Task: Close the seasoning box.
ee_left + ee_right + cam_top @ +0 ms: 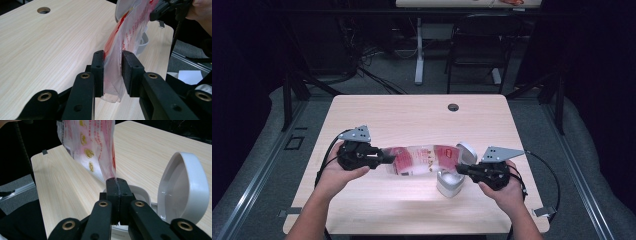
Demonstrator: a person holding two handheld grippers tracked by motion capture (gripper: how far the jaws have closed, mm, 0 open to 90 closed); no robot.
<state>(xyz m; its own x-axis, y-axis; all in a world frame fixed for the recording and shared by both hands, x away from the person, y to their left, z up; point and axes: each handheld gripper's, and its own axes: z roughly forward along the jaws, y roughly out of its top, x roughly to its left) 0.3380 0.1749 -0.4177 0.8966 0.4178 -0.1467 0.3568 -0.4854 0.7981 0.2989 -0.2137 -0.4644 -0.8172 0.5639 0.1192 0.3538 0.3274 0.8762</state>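
One plastic bag [422,160], clear with red and gold print, hangs stretched just above the table [412,115], and everything here sits in relation to it. Its long axis runs level from the person's left to right, with a gripper at each end. At its left end, the left gripper [112,71] has the bunched film between its jaws; in the left gripper view the pads [98,67] stand a little apart, the film loose against them, so I judge this hold slack rather than a firm pinch, and whether it truly bears on the bag I cannot tell. At its right end, the right gripper [117,188] is pressed together hard on the bag's edge, jaws meeting with only film between them. Directly beneath that right end stands one white container [451,182] with one hinged lid [185,190] tipped open behind it, its mouth facing up just under the pinched corner. So the right hand is the nearer one to the container, and any lowering of the bag toward it would turn on that end dropping straight down. Counted: one bag, one container, two grippers, one table with one round cable hole [453,107] beyond the bag.
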